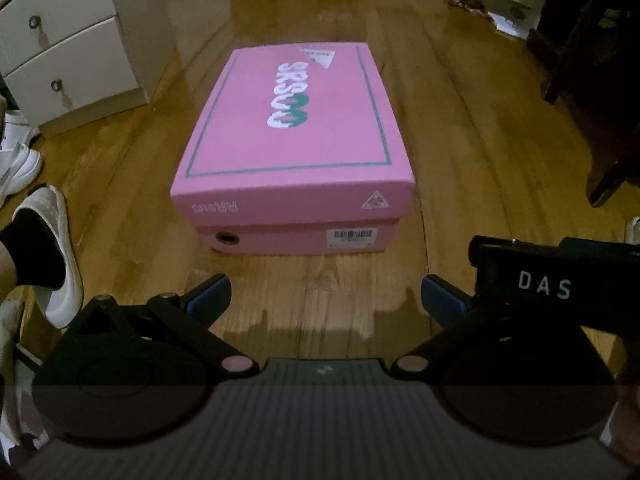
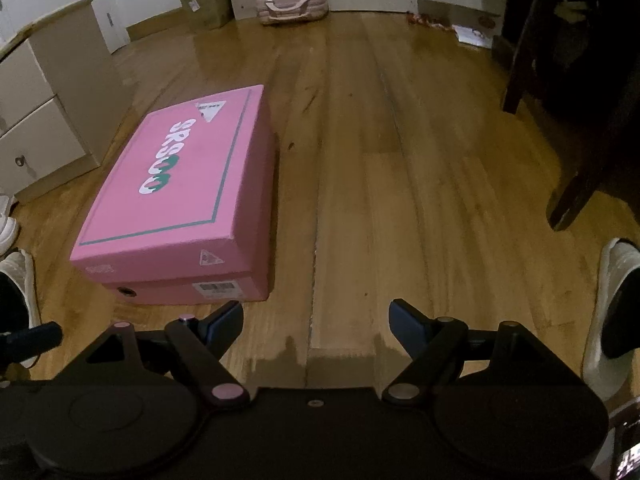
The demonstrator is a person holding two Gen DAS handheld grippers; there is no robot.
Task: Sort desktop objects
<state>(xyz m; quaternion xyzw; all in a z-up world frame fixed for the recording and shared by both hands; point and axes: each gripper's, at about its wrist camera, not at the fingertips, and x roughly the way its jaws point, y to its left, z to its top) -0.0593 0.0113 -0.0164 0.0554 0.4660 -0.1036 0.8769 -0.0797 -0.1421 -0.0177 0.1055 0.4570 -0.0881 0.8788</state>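
On the far left a white drawer unit [image 1: 68,52] stands on the wood floor [image 1: 460,152], w/ white shoes [image 1: 16,160] near it and the person's foot in a pale slipper [image 1: 60,256] closer in.

Centre: the pink shoebox [image 1: 292,148], lid on, sits flat on the floor, short end w/ barcode label facing the grippers.

The left gripper [image 1: 326,294] hangs just short of that end, jaws spread wide, nothing btwn them. The right gripper [image 2: 316,320] is off the box's right side over bare floor, jaws also wide apart and empty; the box lies to its left in that view.

Judged step: approach to open or lift the box.

To do it well:
- left gripper centres on the lid's near lip, pads above the seam, not on the base
- right gripper shifts left toward the box's right edge to share or steady the load
- lid is light card, so close gently and lift level to avoid dragging the base

Far right: dark furniture legs [image 2: 580,168].
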